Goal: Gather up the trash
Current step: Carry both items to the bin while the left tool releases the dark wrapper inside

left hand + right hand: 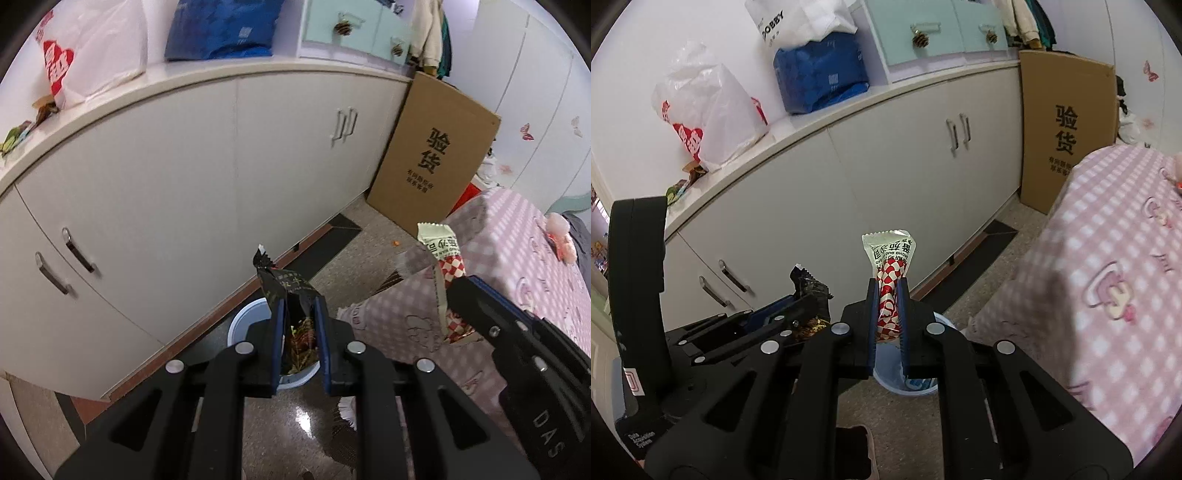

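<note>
The left gripper (pixel 300 314) was clenched on a black snack wrapper (pixel 284 291), which stood up between its blue pads. Directly below it, on the speckled stone floor (pixel 288 417), sat a pale blue bin (pixel 240 325) close to the cabinet's base. At about three o'clock in the left wrist view, the right gripper (pixel 887 295) was clamped on a red-and-white checkered wrapper (pixel 890 266) with a white, printed top; the bin (pixel 919 387) lay beneath it too.

A long run of white cabinets (pixel 177 177) with metal handles crossed the room from nine to one o'clock. On its countertop rested a white plastic bag with red print (pixel 85 55), a blue package (pixel 221 29) and a mint-green drawer unit (pixel 354 29). A flat cardboard box (pixel 436 158) leaned at the cabinets' far end. A pink checked bedspread (pixel 517 266) filled the three o'clock side.
</note>
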### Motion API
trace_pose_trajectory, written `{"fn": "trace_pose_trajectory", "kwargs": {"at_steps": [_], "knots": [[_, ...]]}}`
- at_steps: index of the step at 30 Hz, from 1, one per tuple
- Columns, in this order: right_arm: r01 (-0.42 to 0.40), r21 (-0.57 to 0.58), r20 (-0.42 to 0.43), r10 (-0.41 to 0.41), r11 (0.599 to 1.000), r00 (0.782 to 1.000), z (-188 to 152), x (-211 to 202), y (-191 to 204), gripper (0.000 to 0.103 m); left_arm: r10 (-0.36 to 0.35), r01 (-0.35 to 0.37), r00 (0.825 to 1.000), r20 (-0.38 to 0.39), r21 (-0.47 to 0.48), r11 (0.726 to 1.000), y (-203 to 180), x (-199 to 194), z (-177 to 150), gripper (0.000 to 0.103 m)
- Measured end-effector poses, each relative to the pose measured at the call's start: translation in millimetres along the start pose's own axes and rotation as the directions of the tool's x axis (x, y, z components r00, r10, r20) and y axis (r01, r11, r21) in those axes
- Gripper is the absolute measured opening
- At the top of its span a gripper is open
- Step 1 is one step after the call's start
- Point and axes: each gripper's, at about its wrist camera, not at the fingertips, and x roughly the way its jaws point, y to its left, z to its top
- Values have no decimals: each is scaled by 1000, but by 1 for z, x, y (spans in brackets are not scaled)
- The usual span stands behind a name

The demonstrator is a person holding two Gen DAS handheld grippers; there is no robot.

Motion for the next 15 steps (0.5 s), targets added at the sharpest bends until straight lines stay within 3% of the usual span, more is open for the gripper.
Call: {"fn": "trace_pose_trajectory", "kwargs": {"at_steps": [11, 12, 14, 15], "knots": [[18, 31, 17, -18, 999, 1000, 0, 27, -2, 10, 16, -17, 999, -49, -35, 999, 18, 38, 9, 21], [21, 36, 19, -22, 999, 1000, 0, 29, -3, 10, 16, -18, 998, -56, -42, 999, 20, 40, 10, 25], [21, 44, 16, -22, 999, 1000, 0, 31, -6, 10, 11, -14, 998, -61, -53, 999, 22, 44, 12, 56], [21, 47, 14, -22, 999, 1000, 0, 33, -7, 10, 10, -13, 998, -54, -55, 998, 22, 44, 12, 57]]}}
